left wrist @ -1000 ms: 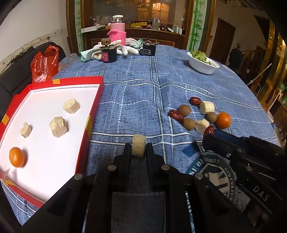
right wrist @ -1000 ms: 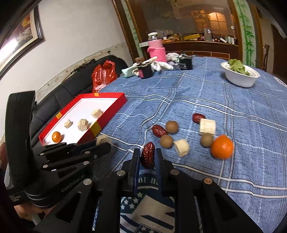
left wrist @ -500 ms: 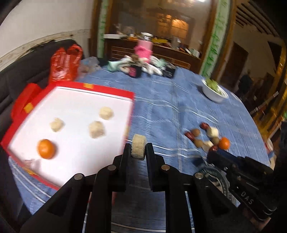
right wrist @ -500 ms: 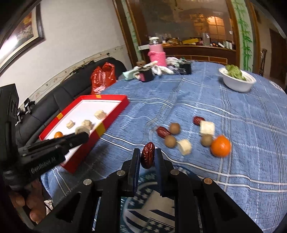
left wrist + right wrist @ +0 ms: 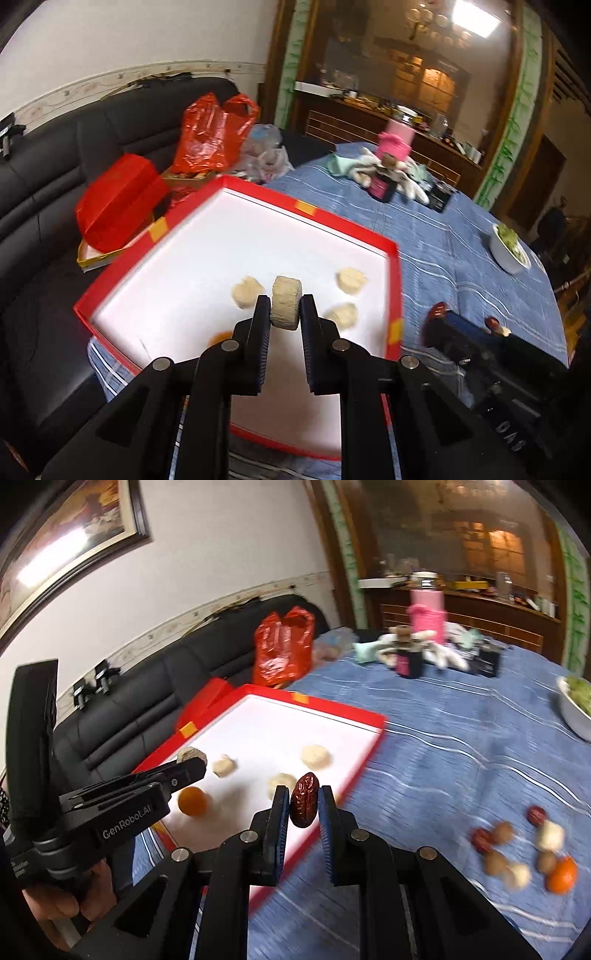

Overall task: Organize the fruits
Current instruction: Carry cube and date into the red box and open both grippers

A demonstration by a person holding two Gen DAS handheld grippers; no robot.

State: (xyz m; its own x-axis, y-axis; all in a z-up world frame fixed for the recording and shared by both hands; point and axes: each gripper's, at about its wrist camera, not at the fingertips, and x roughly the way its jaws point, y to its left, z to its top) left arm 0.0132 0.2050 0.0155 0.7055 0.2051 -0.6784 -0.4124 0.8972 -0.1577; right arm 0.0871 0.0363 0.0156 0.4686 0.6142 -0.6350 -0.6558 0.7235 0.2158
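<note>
1. My tray (image 5: 394,266) has a red rim, a white floor and orange-yellow tabs.
2. The tabletop cloth (image 5: 461,738) is blue with thin white plaid lines.
3. My left tool (image 5: 284,308) is black, its piece (image 5: 285,301) pale beige.
4. My right tool (image 5: 303,806) is black, its date (image 5: 304,804) dark red and wrinkled.

A black leather sofa (image 5: 192,672) is sitting off to my left with an orange-red plastic bag (image 5: 282,650) resting on it. Farther along the blue checked tablecloth (image 5: 461,738), a pink bottle (image 5: 427,614) is standing among crumpled cloths, and a white bowl of greens (image 5: 511,249) is sitting well apart.
</note>
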